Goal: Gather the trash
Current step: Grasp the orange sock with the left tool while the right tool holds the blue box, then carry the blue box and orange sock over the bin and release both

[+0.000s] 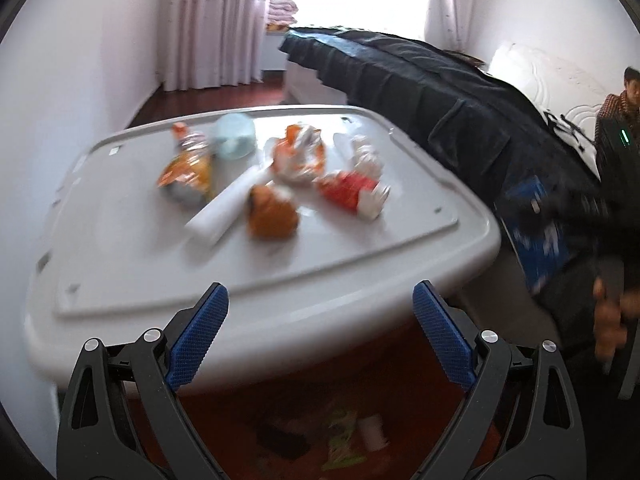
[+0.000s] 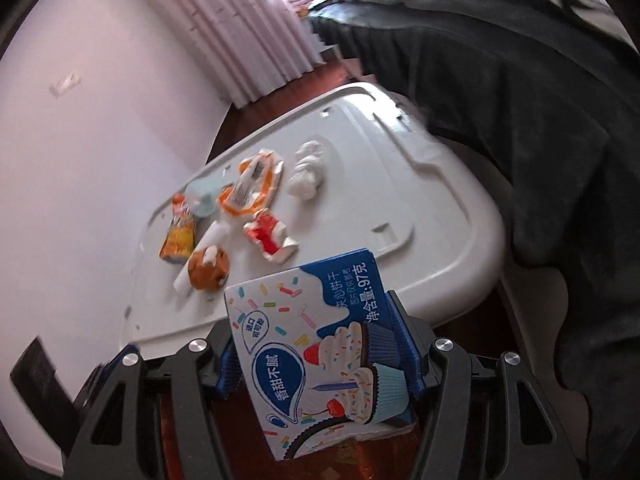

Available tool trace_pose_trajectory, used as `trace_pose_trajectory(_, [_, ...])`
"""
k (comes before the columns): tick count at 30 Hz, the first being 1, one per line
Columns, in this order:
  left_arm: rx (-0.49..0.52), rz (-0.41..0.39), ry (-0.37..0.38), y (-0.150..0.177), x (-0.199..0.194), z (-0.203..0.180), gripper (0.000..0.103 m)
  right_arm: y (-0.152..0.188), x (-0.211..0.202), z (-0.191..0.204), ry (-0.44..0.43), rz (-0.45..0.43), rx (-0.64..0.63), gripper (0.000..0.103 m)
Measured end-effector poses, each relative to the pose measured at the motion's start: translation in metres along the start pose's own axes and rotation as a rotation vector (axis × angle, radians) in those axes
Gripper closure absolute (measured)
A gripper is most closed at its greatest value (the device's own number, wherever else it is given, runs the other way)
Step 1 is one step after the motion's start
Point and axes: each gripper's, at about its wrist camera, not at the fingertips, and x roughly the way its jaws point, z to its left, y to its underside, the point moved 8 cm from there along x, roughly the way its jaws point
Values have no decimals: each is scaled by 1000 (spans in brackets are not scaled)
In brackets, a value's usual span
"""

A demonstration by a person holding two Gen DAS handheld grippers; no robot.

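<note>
Several pieces of trash lie on a white plastic lid (image 1: 360, 256): an orange snack bag (image 1: 188, 172), a pale blue cup (image 1: 236, 140), a white tube (image 1: 228, 204), an orange-brown ball (image 1: 272, 212), a red and white wrapper (image 1: 352, 192), an orange and white wrapper (image 1: 300, 152) and a white crumpled tissue (image 2: 308, 170). My left gripper (image 1: 320, 340) is open and empty above the lid's near edge. My right gripper (image 2: 320, 344) is shut on a blue and white cookie box (image 2: 316, 348), held near the lid's (image 2: 420, 216) front edge. The box also shows in the left wrist view (image 1: 536, 224).
A bed with a dark blanket (image 1: 420, 84) stands right of the lid. A white wall (image 1: 60, 100) is on the left and curtains (image 1: 216, 20) hang at the back. Some trash lies on the red floor (image 1: 344, 436) below. A person (image 1: 624, 100) sits at far right.
</note>
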Motion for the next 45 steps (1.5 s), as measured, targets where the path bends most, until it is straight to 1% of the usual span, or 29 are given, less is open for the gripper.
trace_pose_trajectory(2, [-8,12,39,-15,16,-2,12,-6,-2,-11,52,-34,-7,42])
trace_pose_trajectory(3, [-15,12,53,-21,23,-2,12,-10,-2,-13,51,-48,0,42])
trace_pose_trajectory(6, [-38,25,90,-34,46,0,12,-14,-1,-15,-19,-56,41,42])
trace_pose_trajectory(8, [-60,41,91,-38,63,4,12,-14,3,-10,-60,-40,50,42])
trace_pose_trajectory(11, [-86,62,82,-39,83,12,12,-15,-3,-4,-89,-46,28,42])
trace_pose_trajectory(14, [-99,80,52,-38,95,21,12,-21,-12,1,-90,-80,-5,42])
trace_pose_trajectory(16, [-110,83,37,-38,99,26,12,-23,-16,1,-94,-88,-8,41])
trace_pose_trajectory(21, [-79,98,-2,-41,112,33,12,-20,-11,1,-133,-46,30,41])
trace_pose_trajectory(25, [-86,156,-18,-43,131,35,12,-20,-9,4,-130,-44,23,41])
trace_pose_trajectory(28, [-51,190,-96,-44,144,36,12,-20,-7,5,-129,-41,25,41])
trace_pose_trajectory(29, [-40,192,-126,-45,147,37,13,-20,-7,5,-129,-39,26,41])
trace_pose_trajectory(30, [-31,190,-147,-45,148,38,19,-20,-6,4,-129,-37,29,41])
trace_pose_trajectory(31, [-3,190,-183,-45,150,38,23,-21,-5,4,-128,-36,30,41])
trace_pose_trajectory(32, [22,178,-189,-46,150,36,34,-20,-5,4,-127,-34,30,41])
trace_pose_trajectory(33, [20,166,-178,-47,148,35,58,-20,-4,4,-123,-33,27,41])
trace_pose_trajectory(34, [29,157,-186,-48,147,35,64,-20,-4,4,-119,-31,26,41])
trace_pose_trajectory(36, [28,151,-189,-49,146,37,72,-21,-2,5,-116,-28,28,41])
trace_pose_trajectory(38, [19,138,-193,-48,141,38,75,-20,-1,7,-111,-25,21,41])
trace_pose_trajectory(40, [-2,124,-174,-48,129,36,75,-20,2,10,-96,-25,2,41])
trace_pose_trajectory(42, [-11,102,-160,-46,111,33,75,-19,4,15,-96,-20,-7,41])
trace_pose_trajectory(45, [-37,88,-135,-38,73,33,75,-17,7,21,-100,-14,-9,41])
